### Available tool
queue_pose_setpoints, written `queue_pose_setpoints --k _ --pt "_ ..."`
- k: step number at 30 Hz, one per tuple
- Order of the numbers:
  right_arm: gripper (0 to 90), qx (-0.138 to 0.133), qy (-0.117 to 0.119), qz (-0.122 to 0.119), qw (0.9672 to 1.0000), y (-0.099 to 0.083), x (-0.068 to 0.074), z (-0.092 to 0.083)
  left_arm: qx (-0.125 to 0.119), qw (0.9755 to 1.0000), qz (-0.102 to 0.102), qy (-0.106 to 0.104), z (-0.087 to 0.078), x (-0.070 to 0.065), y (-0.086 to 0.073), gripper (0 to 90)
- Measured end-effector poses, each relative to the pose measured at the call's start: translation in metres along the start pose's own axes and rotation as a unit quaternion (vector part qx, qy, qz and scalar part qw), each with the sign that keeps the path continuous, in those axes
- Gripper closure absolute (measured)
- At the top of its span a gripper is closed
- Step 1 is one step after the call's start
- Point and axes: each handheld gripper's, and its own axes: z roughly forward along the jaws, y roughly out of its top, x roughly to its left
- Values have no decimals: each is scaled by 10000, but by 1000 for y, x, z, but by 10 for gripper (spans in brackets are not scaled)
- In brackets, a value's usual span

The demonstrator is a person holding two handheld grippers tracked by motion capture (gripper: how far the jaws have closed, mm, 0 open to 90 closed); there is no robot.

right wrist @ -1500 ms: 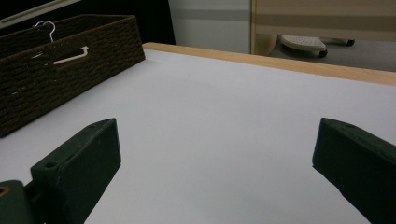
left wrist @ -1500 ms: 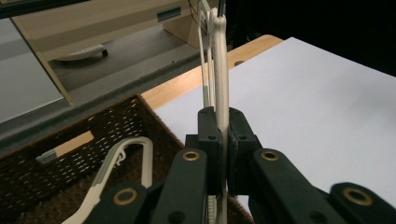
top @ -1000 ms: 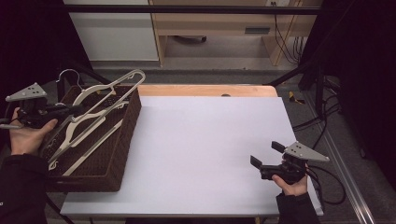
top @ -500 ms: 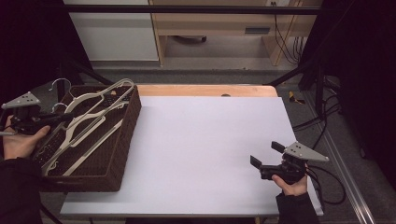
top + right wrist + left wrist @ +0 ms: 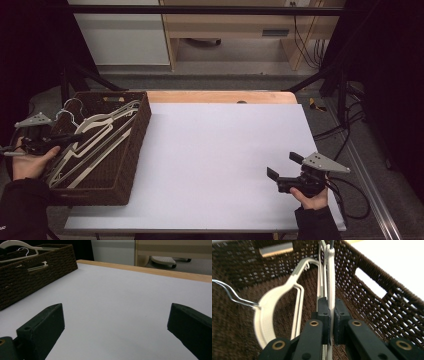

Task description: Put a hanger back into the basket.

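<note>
Your left tool (image 5: pixel 67 138) is pressed together on a white hanger (image 5: pixel 330 277). In the left gripper view the two black jaws pinch a thin flat bar of this hanger, and the bar runs straight away from the tool, along the same line as the jaws. So the long axis of the held hanger lies in line with your left tool, pointing toward the far end of the basket (image 5: pixel 131 150).

The basket stands at the left edge of the desk (image 5: pixel 220 165), with its long side going from the near left corner toward the far edge. The held hanger and the other hangers (image 5: pixel 100 142) lie inside it, slanted along this same length. One more hanger (image 5: pixel 274 307) with a wire hook lies just beside the held one, on its left in the left gripper view; I cannot tell if the two touch.

Your left hand (image 5: pixel 27 162) is at the near left side of the basket, so this hand is the nearer one by far. Your right tool (image 5: pixel 284 167) rests near the right near corner of the desk, well apart from the basket, with its jaws spread and nothing between them.

I judge that the next move depends on this line: pull or lift along the bar, not across it, or the hanger may catch the basket wall.
</note>
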Motion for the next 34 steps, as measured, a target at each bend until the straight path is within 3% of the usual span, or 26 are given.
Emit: queue_pose_setpoints --k 3,6,9,11,13,14,16,18,21,23,25,29,34 --pt "13 -15 -16 2 10000 0 0 0 175 9998 -97 -34 8 -1 -4 852" --pt "13 -32 -18 2 10000 1 -1 -1 330 9989 -311 106 15 1 -9 843" --pt "13 -39 -9 8 10000 1 -1 -1 511 9955 -566 570 17 5 -13 811" --pt "13 -25 -8 -8 10000 0 0 -1 523 9923 -749 842 14 8 -16 728" --pt "13 -14 -14 3 10000 0 0 -1 413 9894 -906 1055 8 9 -18 661" --pt "13 -23 -14 2 10000 0 0 -1 290 9881 -1059 1080 3 7 -19 627" --pt "14 -29 -1 -14 10000 0 0 -1 -55 9872 -1101 1154 -6 0 -21 572" --pt "15 -54 -10 -8 10000 0 0 -1 -401 9882 -996 1093 -15 -15 -20 493" --pt "14 -75 3 8 10000 1 0 -2 -964 9904 -713 685 -25 -46 -17 361" --pt "14 -106 7 -4 9999 1 0 -2 -1211 9904 -468 480 -28 -68 -16 273" --pt "14 -118 22 -2 9999 1 0 -3 -1459 9886 -287 227 -27 -88 -15 195" --pt "12 -145 31 -12 9999 1 -1 -4 -1579 9874 -31 -75 -20 -118 -14 62" --pt "11 -176 54 -13 9998 1 -1 -5 -1542 9875 205 -269 -7 -131 -22 43"
